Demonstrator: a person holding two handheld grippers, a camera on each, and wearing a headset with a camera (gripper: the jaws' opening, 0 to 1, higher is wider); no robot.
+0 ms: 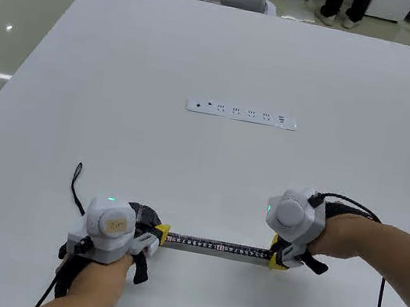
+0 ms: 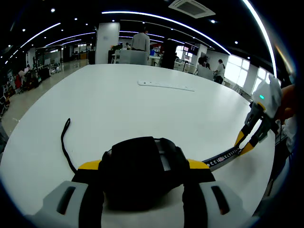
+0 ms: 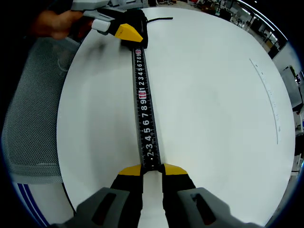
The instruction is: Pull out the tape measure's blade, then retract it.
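Left gripper (image 1: 152,238) nearest, jaws clamped on the black tape measure case (image 2: 142,175), which sits on the white table (image 1: 284,64). Blade (image 3: 144,104) runs out from the case to the right, flat on the table, numbers up. Right gripper (image 3: 152,168) pinches the blade's end, well apart from the case. Black strap (image 1: 76,178) trails left of the case. Power strip (image 1: 241,114) lies well beyond the case.

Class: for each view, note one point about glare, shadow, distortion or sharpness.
Head view: lights glare in streaks on the glossy floor; the table is evenly lit, shadows faint. Left gripper view: fisheye bows the ceiling light strips; the tape measure looms dark. Right gripper view: blade numerals sharp, table edge curved.
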